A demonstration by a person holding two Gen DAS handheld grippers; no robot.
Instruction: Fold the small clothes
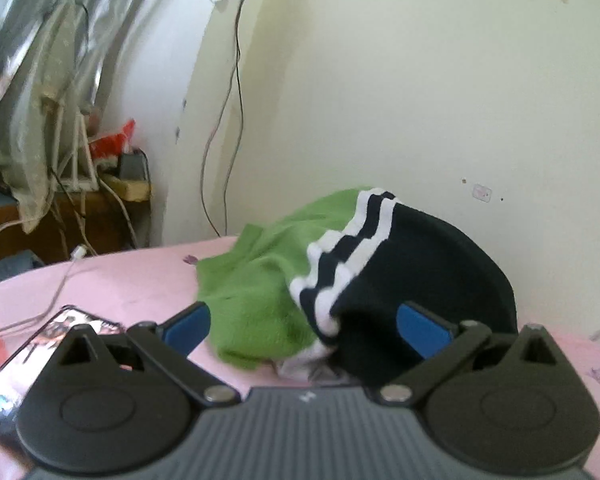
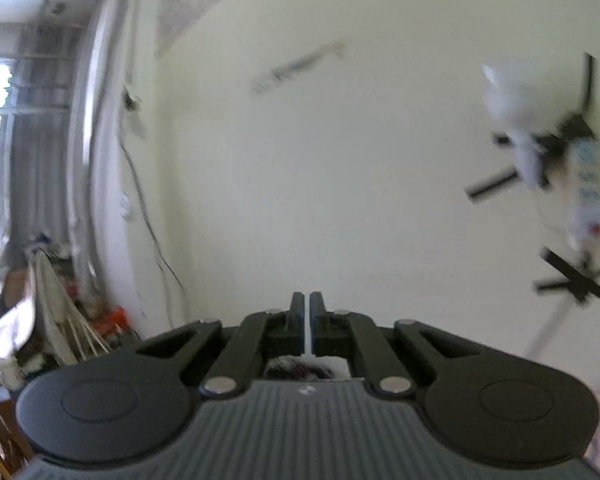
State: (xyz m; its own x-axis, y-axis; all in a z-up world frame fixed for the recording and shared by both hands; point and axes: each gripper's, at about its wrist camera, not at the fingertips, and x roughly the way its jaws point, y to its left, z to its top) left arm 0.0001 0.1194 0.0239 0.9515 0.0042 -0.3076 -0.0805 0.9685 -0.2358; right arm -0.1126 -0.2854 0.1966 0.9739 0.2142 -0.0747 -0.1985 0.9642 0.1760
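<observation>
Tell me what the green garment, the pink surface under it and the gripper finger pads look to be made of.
Green garment: seemingly soft knit or fleece, matte and fuzzy, bunching in folds, with navy and white striped trim.
Pink surface: likely thin woven cotton sheet, matte, with small printed motifs.
Left gripper finger pads: probably smooth blue plastic or rubber on black links; exact material unclear.

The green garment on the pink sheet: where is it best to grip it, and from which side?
Probably grip the green garment at its loose near edge, coming from the front. That edge lies free on the pink sheet between the open left gripper fingers, while its right part is under the dark striped piece.
</observation>
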